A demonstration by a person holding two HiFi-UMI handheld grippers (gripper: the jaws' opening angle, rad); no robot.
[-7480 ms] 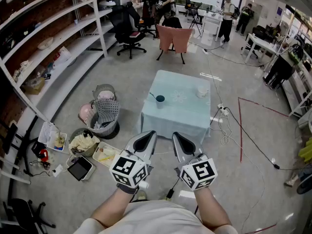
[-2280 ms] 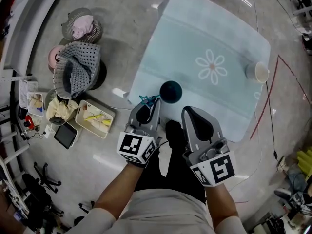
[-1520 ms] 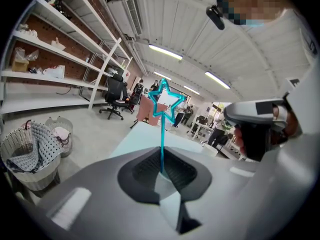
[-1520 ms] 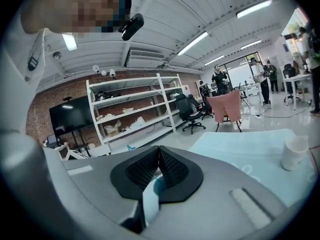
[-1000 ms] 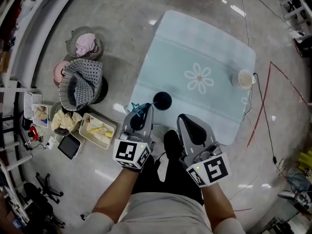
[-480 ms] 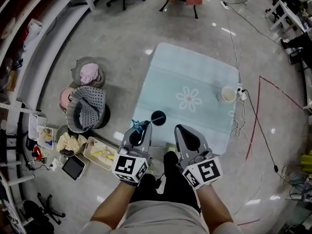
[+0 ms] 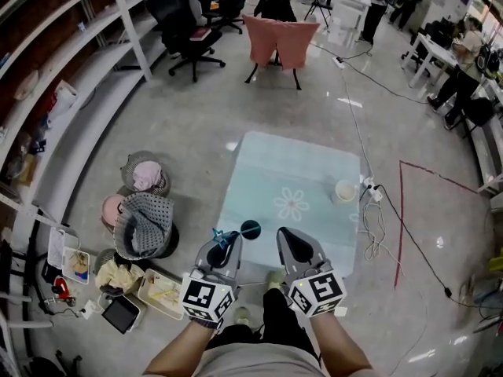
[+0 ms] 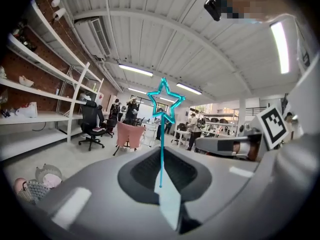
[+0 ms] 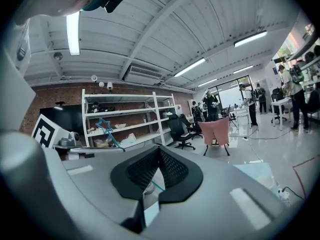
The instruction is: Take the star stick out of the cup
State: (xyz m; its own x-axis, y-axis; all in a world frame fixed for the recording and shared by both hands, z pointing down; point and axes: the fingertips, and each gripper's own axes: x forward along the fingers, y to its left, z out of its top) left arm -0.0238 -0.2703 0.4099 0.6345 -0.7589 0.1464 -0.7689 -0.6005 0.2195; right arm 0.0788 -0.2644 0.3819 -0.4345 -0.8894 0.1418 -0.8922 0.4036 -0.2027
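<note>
The left gripper (image 7: 223, 240) is clamped tight on the star stick (image 8: 162, 149), and the star pokes up out of its jaws. The stick is out of the dark cup (image 7: 250, 228), which sits near the front left corner of the table (image 7: 314, 163). The right gripper (image 7: 288, 240) is squeezed closed with nothing in it.

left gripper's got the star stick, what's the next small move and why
Probably lower the star stick and lay it on the table, clear of the dark cup. The left gripper is shut on its shaft, the star stands free above it, and the cup sits apart below on the table's near edge, so the stick looks already out.
</note>
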